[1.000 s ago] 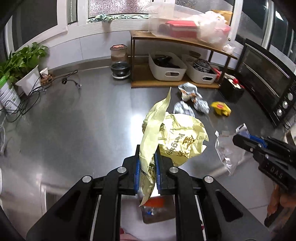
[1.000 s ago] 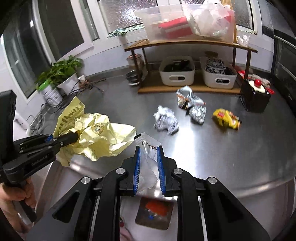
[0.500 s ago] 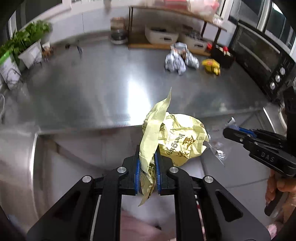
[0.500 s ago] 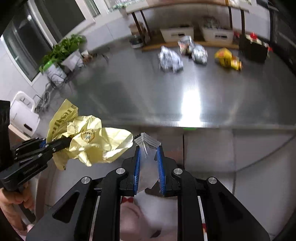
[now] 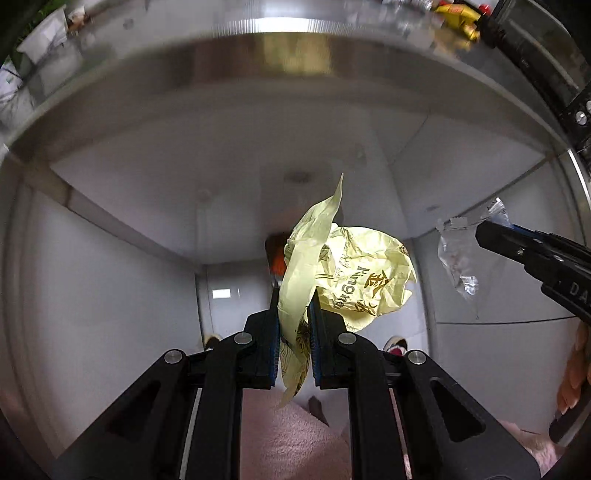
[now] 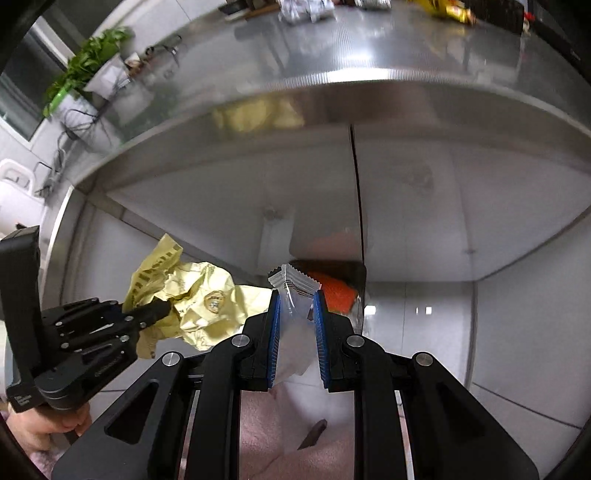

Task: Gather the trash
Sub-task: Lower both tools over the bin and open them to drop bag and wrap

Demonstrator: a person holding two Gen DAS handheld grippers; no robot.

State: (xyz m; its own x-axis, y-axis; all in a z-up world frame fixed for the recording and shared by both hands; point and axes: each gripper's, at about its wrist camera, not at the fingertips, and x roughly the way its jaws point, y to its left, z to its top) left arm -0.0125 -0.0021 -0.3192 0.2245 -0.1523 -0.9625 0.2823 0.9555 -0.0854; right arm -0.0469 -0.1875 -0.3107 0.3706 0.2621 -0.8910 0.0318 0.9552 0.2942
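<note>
My left gripper (image 5: 293, 302) is shut on a crumpled yellow paper bag (image 5: 347, 273) and holds it in the air below the steel counter's front edge (image 5: 280, 27). The bag also shows in the right wrist view (image 6: 195, 299), with the left gripper (image 6: 162, 306) at lower left. My right gripper (image 6: 295, 299) is shut on a clear plastic wrapper (image 6: 293, 291); it also shows in the left wrist view (image 5: 480, 230) with the wrapper (image 5: 458, 258) hanging from it. An orange and dark bin (image 6: 332, 284) sits on the floor just beyond both grippers, partly hidden.
Above lies the steel counter (image 6: 332, 48) with silver foil wrappers (image 6: 306, 9) and a yellow snack packet (image 6: 447, 11) at its far side. A potted plant (image 6: 88, 62) and cables stand at the left. Grey cabinet doors (image 6: 424, 192) face me. Pink slippers show below.
Both grippers have dropped from counter height to below the counter's front edge, still holding the yellow bag and the clear wrapper. The floor bin now shows close ahead.
</note>
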